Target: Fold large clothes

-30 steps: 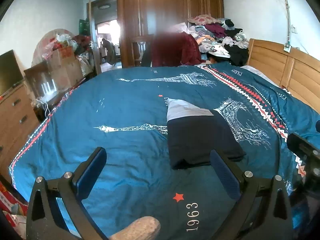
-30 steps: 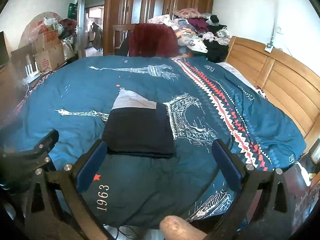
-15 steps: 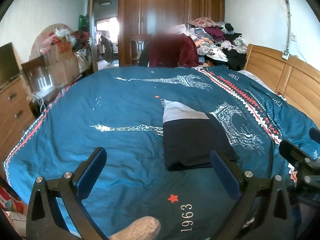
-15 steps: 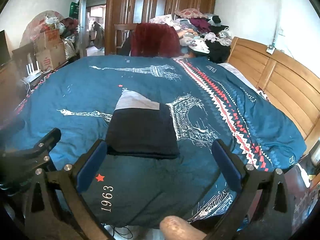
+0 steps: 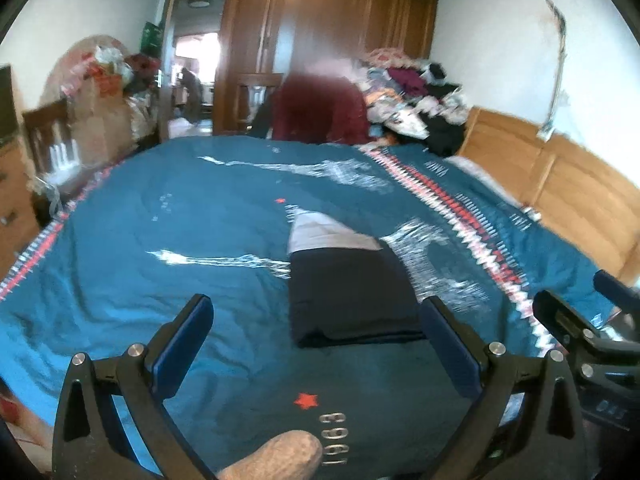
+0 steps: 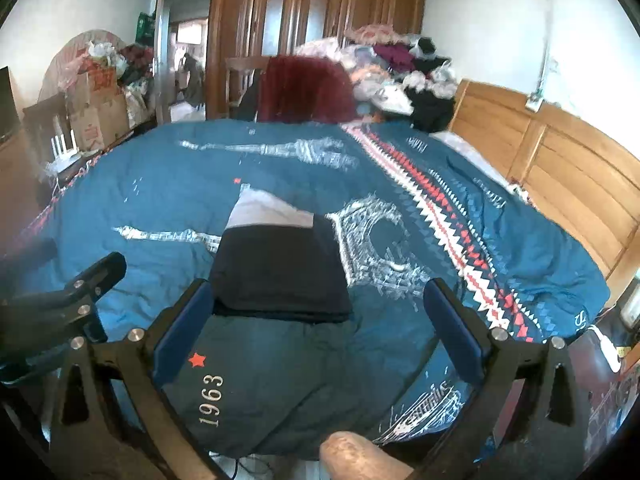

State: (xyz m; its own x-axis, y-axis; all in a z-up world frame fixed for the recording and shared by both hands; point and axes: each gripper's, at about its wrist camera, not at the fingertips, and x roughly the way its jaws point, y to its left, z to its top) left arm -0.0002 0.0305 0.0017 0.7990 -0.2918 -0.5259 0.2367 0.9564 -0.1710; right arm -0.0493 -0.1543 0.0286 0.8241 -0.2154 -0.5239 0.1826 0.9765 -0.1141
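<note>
Right now we see the folded dark garment (image 5: 352,300) lying flat near the middle of the bed's blue quilt (image 5: 160,240), a pale grey layer (image 5: 324,234) showing at its far end. Our left gripper (image 5: 316,344) hangs above the quilt just short of the garment's near edge, its blue fingers (image 5: 182,344) spread wide and holding nothing. Our right gripper (image 6: 318,330) hovers close beside it, fingers (image 6: 454,330) likewise released, its left pad seen against the garment's near corner (image 6: 280,268); we cannot tell whether they touch. Beyond the bed stand a wooden headboard (image 6: 560,176), a clothes pile (image 6: 400,72) and a wardrobe (image 5: 320,40).
</note>
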